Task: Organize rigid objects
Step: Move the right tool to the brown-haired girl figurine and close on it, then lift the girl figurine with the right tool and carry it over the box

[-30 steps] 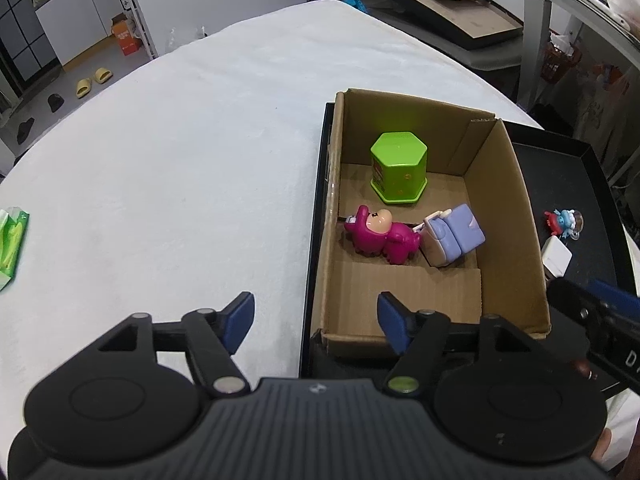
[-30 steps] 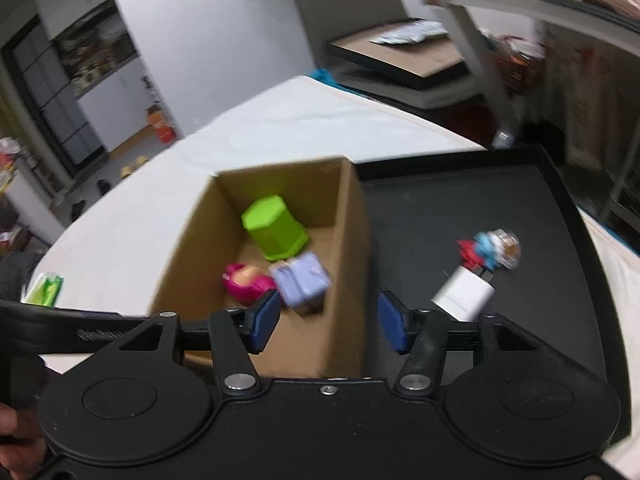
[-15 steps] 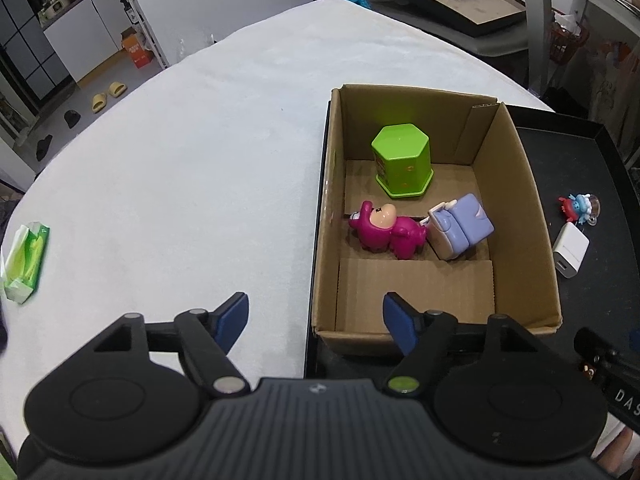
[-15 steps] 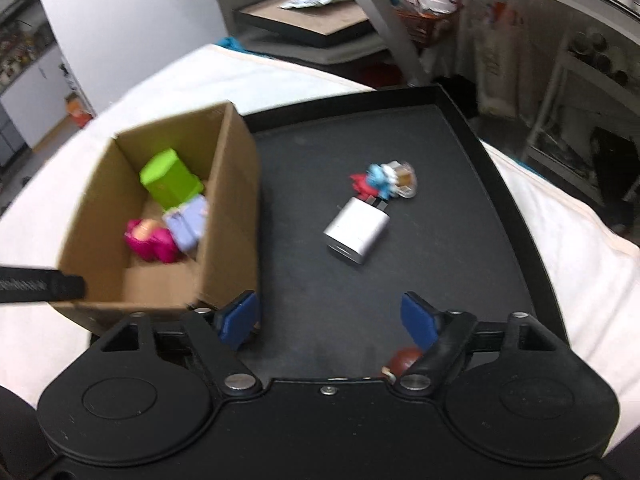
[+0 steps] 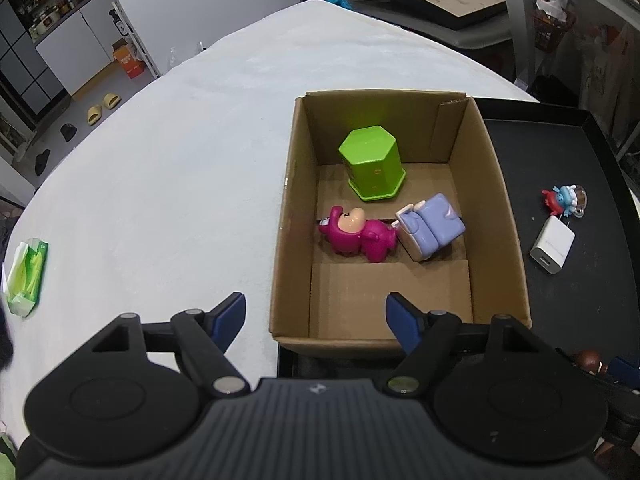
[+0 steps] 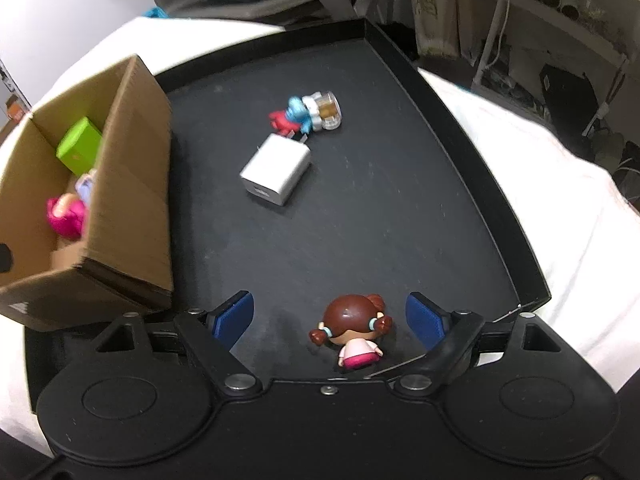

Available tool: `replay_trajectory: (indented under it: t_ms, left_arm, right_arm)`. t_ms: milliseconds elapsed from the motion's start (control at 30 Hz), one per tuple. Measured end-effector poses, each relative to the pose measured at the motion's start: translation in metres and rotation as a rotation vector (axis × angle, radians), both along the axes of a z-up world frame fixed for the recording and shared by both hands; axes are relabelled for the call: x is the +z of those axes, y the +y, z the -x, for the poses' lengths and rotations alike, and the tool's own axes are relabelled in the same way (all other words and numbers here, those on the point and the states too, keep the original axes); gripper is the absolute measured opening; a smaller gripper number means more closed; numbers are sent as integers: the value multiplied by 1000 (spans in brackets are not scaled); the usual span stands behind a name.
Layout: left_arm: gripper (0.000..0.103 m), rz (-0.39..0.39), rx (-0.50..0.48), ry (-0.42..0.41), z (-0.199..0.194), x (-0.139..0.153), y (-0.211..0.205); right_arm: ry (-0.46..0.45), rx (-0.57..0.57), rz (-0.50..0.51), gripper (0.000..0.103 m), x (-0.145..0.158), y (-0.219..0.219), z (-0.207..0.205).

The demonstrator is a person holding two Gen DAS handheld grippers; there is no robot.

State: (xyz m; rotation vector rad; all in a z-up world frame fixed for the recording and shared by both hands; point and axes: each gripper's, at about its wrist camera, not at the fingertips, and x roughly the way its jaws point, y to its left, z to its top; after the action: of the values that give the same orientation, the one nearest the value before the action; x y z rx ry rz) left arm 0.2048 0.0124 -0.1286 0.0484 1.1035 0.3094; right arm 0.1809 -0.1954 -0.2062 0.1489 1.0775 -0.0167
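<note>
Here the right tongs (image 6: 329, 316) are standing wide, their jaws having just been opening, with a small doll (image 6: 351, 334) between the blue pads but touching neither, so nothing is gripped. To do this pickup well, I would judge that the pads should be centring on the round brown head before closing, since the pink body below is narrower and could be slipping out. The doll is sitting upright on the black tray (image 6: 460, 128), near its front edge, well apart from the white charger (image 6: 276, 176) and the blue figure (image 6: 306, 114). The left tongs (image 5: 316, 318) are also gaping and empty, hanging over the near rim of the cardboard box (image 5: 500, 208), which is already holding three toys.
</note>
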Motion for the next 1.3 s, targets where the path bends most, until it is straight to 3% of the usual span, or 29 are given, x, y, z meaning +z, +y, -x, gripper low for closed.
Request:
replay_trajectory:
  t_ms: [200,367,467,533,600,633,833,1300]
  left_arm:
    - [76,0,-4,14,-1,-3,-10]
    - [76,-11,-7,16,-1,-2,-15]
    - [76,-22,-4,10,-1,0,-15]
    - [76,-28,3,7,0,3,-12]
    - [76,-28,13,5,-1,5,-9]
    - [76,-28,17,5,-1,7,-7]
    - [76,-13,33,-27,1,16,9]
    - [72,26,35,-84,-1,12,27]
  right_arm:
    - [51,29,19,82,-18,7,-2]
    - [62,31,23,75,-25,7,-4]
    - [42,33,24,62,-22,6,-3]
    - [29,33,26,44,-20,4,-3]
    - [22,33,14,41,-18,1,-4]
    - [21,29,3,35,-18,-2,-5]
    - [9,21,-66,35,-14,-8,-4]
    - [-126,39,-119,35,19,-12,-5]
